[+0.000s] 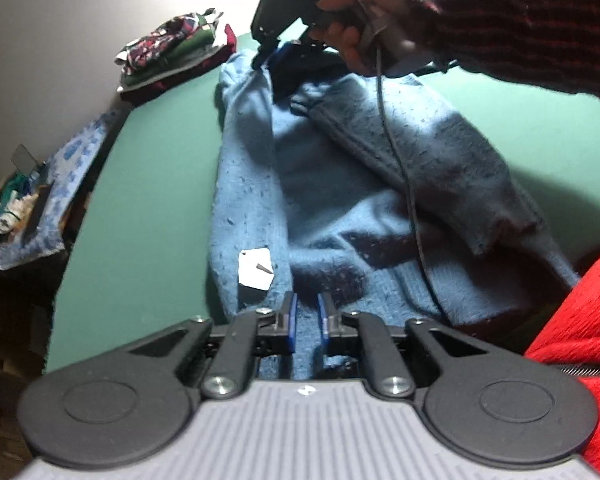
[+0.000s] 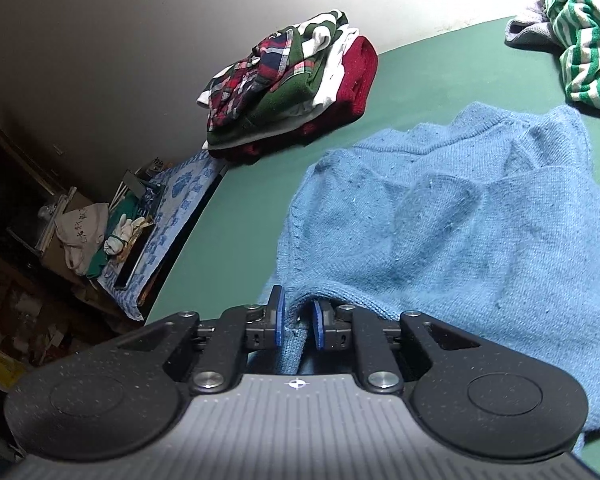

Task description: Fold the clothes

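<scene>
The blue sweater [image 1: 320, 200] lay on the green table [image 1: 148, 200], one sleeve folded across, body still long. My right gripper [image 2: 298, 322] pinched its edge; my left gripper [image 1: 307, 322] hovered slightly open, apparently empty. Its white tag [image 1: 255, 269] looked unreadable. A folded pile [image 2: 292, 92] sat beyond.

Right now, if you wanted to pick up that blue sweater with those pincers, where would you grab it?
By an edge. The blue sweater lies flat on the green table, so flat middle cloth gives nothing to pinch. The right gripper has a raised fold of the edge between its fingers, coming in low from the side. The left gripper hovers open at the near hem, probably best for it.
</scene>
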A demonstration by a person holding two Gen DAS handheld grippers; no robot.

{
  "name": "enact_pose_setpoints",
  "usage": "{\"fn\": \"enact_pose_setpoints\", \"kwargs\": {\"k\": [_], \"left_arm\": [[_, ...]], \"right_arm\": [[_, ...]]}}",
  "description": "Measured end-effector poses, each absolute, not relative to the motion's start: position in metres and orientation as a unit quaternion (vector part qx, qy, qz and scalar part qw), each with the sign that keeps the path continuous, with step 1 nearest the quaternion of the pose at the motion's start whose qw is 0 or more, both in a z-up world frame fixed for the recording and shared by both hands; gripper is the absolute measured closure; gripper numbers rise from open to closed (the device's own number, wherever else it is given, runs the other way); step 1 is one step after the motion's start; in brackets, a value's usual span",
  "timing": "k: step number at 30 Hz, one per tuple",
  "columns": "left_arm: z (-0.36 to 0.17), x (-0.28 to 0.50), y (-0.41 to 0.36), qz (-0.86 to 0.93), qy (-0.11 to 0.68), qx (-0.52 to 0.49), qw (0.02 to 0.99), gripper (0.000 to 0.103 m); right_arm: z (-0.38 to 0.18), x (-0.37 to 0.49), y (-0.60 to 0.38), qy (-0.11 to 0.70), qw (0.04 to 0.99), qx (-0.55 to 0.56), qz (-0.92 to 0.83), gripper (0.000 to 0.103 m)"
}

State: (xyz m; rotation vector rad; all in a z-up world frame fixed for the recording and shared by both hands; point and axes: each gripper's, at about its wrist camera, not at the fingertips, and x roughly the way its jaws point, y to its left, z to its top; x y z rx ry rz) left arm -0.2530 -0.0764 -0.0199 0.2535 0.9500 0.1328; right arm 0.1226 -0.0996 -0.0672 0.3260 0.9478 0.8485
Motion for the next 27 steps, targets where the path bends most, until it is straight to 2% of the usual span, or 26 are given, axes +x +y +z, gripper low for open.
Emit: {"fn": "enact_pose_setpoints", "kwargs": {"k": [1, 2, 3, 5, 9, 13, 14, 16, 18, 20, 24, 26, 27], "left_arm": [[-0.02, -0.254, -0.076, 0.069, 0.455, 0.128, 0.879, 0.077], [-0.021, -0.256, -0.077, 0.074, 0.455, 0.134, 0.877, 0.067], [-0.022, -0.257, -0.077, 0.076, 0.457, 0.142, 0.875, 0.052], [-0.024, -0.259, -0.078, 0.082, 0.459, 0.154, 0.871, 0.042], [-0.022, -0.26, -0.075, 0.107, 0.451, 0.173, 0.869, 0.038], [-0.026, -0.257, -0.07, 0.114, 0.454, 0.166, 0.868, 0.036], [-0.027, -0.256, -0.069, 0.115, 0.456, 0.163, 0.868, 0.038], [-0.03, -0.254, -0.066, 0.116, 0.459, 0.157, 0.867, 0.049], [-0.032, -0.253, -0.064, 0.117, 0.462, 0.151, 0.866, 0.077], [-0.035, -0.251, -0.061, 0.118, 0.466, 0.145, 0.865, 0.096], [-0.028, -0.251, -0.058, 0.122, 0.459, 0.14, 0.869, 0.096], [-0.019, -0.253, -0.058, 0.12, 0.45, 0.144, 0.873, 0.096], [-0.014, -0.255, -0.059, 0.117, 0.446, 0.146, 0.875, 0.096]], "right_arm": [[-0.068, 0.123, -0.1, 0.442, 0.791, 0.149, 0.396, 0.087], [-0.07, 0.123, -0.1, 0.443, 0.79, 0.146, 0.398, 0.087], [-0.07, 0.122, -0.1, 0.444, 0.788, 0.142, 0.402, 0.087], [-0.072, 0.119, -0.099, 0.446, 0.785, 0.135, 0.408, 0.08], [-0.075, 0.112, -0.095, 0.451, 0.777, 0.131, 0.42, 0.066], [-0.079, 0.108, -0.091, 0.464, 0.762, 0.139, 0.429, 0.065], [-0.08, 0.109, -0.09, 0.467, 0.761, 0.143, 0.428, 0.065], [-0.084, 0.11, -0.089, 0.471, 0.759, 0.151, 0.424, 0.065], [-0.086, 0.111, -0.088, 0.473, 0.759, 0.154, 0.419, 0.064], [-0.086, 0.11, -0.086, 0.471, 0.761, 0.155, 0.417, 0.062], [-0.086, 0.109, -0.082, 0.464, 0.767, 0.153, 0.417, 0.06], [-0.085, 0.11, -0.081, 0.461, 0.77, 0.144, 0.418, 0.072], [-0.084, 0.111, -0.082, 0.457, 0.772, 0.141, 0.417, 0.085]]}}
